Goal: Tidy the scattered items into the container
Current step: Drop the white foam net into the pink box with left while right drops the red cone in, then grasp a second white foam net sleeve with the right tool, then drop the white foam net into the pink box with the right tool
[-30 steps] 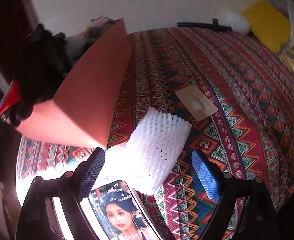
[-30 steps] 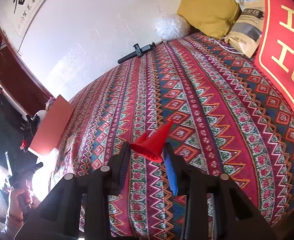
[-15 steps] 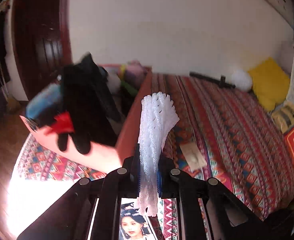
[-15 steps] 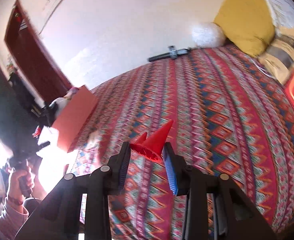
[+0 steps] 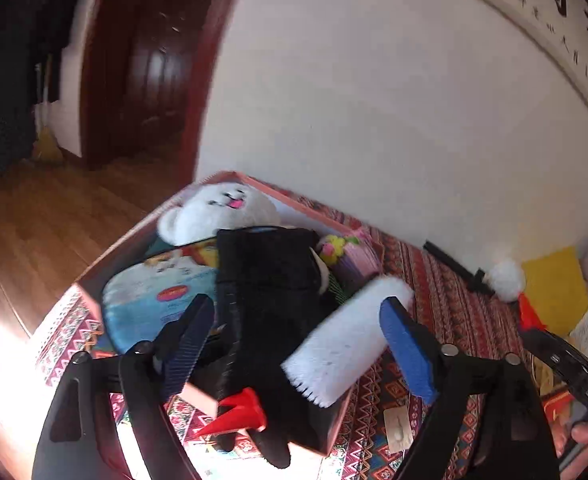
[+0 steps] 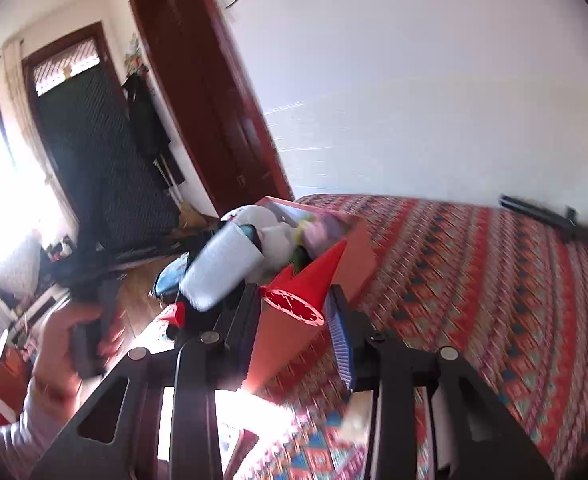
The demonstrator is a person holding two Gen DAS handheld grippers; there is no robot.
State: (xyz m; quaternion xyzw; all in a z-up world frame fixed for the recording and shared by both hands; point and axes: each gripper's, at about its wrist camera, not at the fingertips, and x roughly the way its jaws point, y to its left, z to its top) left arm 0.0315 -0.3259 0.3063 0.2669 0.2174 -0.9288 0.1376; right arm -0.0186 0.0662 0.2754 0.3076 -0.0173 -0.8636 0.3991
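Observation:
The pink box [image 5: 335, 416] sits at the corner of the patterned bed, holding a white plush [image 5: 218, 210], a black garment [image 5: 270, 280] and a small red cone [image 5: 238, 412]. A white foam net sleeve [image 5: 345, 340] lies slanted over the box's contents, between the jaws of my left gripper [image 5: 294, 344]. Those jaws are opening and the pads stand clear of the sleeve. My right gripper [image 6: 294, 320] is shut on another red cone [image 6: 305, 284], tip pointing away, just short of the box [image 6: 357, 256]. The sleeve [image 6: 222, 276] shows blurred there.
A black rod [image 5: 457, 268], a white fluffy ball [image 5: 503, 274] and a yellow cushion [image 5: 553, 288] lie along the wall on the bedspread [image 6: 473, 280]. A tan card [image 5: 397, 428] lies near the box. Wooden floor [image 5: 54, 220] and a dark door are beyond the bed's corner.
The left gripper shut on the foam sleeve, lifted it off the bed to above the box and let it go. The right gripper swung left towards the box, still holding its cone.

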